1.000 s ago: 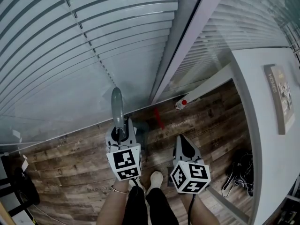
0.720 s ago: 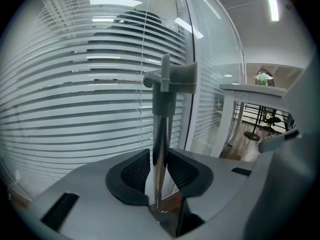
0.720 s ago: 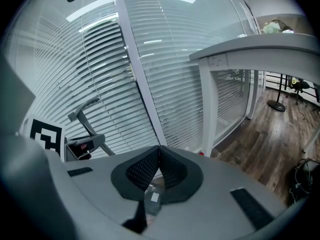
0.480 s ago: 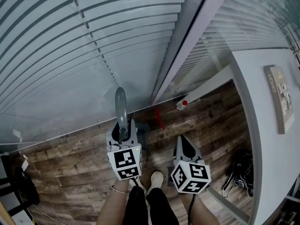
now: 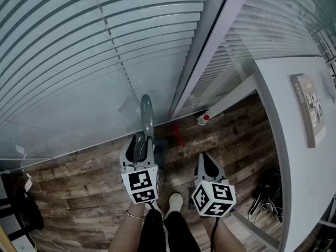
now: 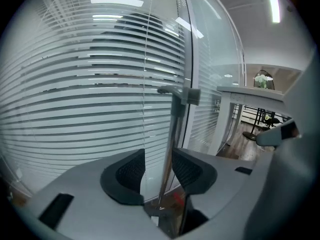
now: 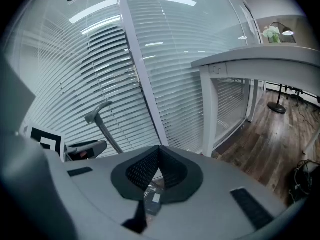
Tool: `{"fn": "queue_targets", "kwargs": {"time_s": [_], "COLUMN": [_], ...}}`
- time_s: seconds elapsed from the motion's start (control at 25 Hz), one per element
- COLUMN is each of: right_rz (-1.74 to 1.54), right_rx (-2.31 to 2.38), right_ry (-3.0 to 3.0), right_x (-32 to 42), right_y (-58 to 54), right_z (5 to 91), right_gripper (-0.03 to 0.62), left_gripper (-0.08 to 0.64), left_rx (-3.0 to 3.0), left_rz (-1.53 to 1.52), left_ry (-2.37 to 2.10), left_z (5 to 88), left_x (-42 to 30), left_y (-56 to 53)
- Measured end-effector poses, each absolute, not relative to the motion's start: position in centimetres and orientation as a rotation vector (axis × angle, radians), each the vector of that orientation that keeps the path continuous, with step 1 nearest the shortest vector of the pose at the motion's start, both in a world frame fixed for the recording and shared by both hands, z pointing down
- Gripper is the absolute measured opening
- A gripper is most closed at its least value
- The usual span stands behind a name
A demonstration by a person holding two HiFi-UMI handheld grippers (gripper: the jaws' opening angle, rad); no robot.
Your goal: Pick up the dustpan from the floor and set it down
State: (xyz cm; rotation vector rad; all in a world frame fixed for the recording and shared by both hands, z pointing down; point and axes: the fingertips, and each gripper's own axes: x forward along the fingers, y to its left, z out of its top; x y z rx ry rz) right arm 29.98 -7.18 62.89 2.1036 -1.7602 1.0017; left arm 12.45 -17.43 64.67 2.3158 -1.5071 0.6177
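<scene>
Grey plastic caps the long handle of the dustpan (image 5: pixel 146 113), which stands nearly upright on the wooden floor (image 5: pixel 79 177). Its top tilts toward 12 o'clock, close to the glass wall (image 5: pixel 79 62) with its blinds; whether it touches the glass I cannot tell. The pan end is mostly hidden at 6 o'clock of that handle, behind the left gripper (image 6: pixel 158 159). The jaws of this gripper have just been opening and now stand wide. The thin metal shaft runs between them, close by the right-hand pad, and is not pinched. At 3 o'clock of it the right gripper (image 7: pixel 160 156) has its jaws closed together on nothing and hangs apart from the dustpan. A small red piece (image 5: pixel 177 133) lies on the floor at 1 o'clock of the left gripper, and a white table (image 5: pixel 299 140) fills the 3 o'clock side. By my reading the lift and set-down are done and the release is nearly complete. What seems left is drawing the left gripper clear of the shaft, provided the dustpan stands by itself.
</scene>
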Motion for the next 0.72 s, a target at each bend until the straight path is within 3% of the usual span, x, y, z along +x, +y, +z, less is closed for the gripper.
{"fn": "queue_targets", "kwargs": {"time_s": [0.72], "right_rz": [0.915], "right_rx": [2.165], "right_ry": [-1.847], "right_x": [29.6], "right_y": [-6.0], "right_z": [53.6], "right_gripper": [0.032], "left_gripper": [0.178], "left_rx": [2.296], "left_rz": [0.516], "left_ry": [-1.598], "left_z": [54.7], "left_x": [8.7], "left_y": [-12.3]}}
